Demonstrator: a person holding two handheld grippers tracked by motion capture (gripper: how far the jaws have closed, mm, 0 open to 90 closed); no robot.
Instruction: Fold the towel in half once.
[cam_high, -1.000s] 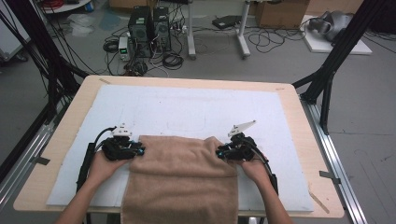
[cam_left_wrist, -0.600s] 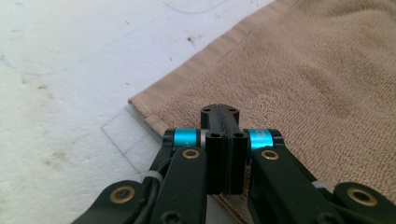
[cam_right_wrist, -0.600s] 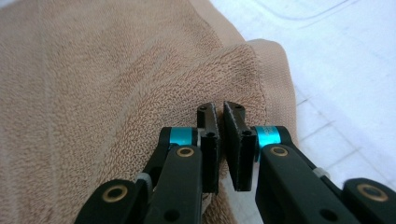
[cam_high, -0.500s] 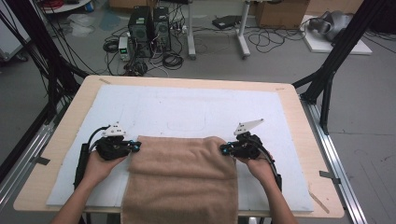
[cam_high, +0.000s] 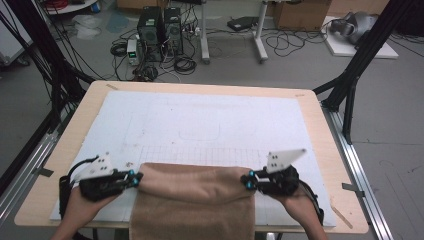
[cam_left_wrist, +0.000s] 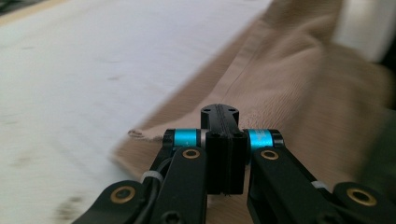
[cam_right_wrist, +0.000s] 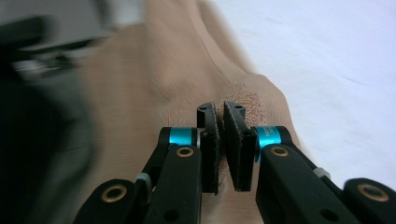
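towel: tan cloth (cam_high: 195, 200) at near edge of the table (cam_high: 310, 107), on the white mat (cam_high: 210, 120); lower part hangs over the near edge toward the person; far edge bunched into a rolled ridge betw. the two grippers
L gripper: left gripper (cam_high: 134, 179) at towel's far-left corner; jaws have just been closing w/ cloth between them, now fully together; in left gripper view (cam_left_wrist: 219, 122) pads pinched tight on the towel's hem, no gap seen
R gripper: right gripper (cam_high: 247, 181) at far-right corner; jaws have just been closing too; in right gripper view (cam_right_wrist: 219, 120) a fold of cloth is clamped between the pads, thin slit left by the fabric's thickness
hands: left hand (cam_high: 82, 207) & right hand (cam_high: 295, 202) come in from the bottom, one each side of the towel
step: judged as corners gripped, start of a lift/fold; both far corners held, edge raised a bit off the mat
next: prob. carry both corners together, level & at same pace, keeping edge taut so cloth doesn't sag or twist; grip must hold thru the move
risk: thin pinch on L hem could slip; uneven pull would skew the fold
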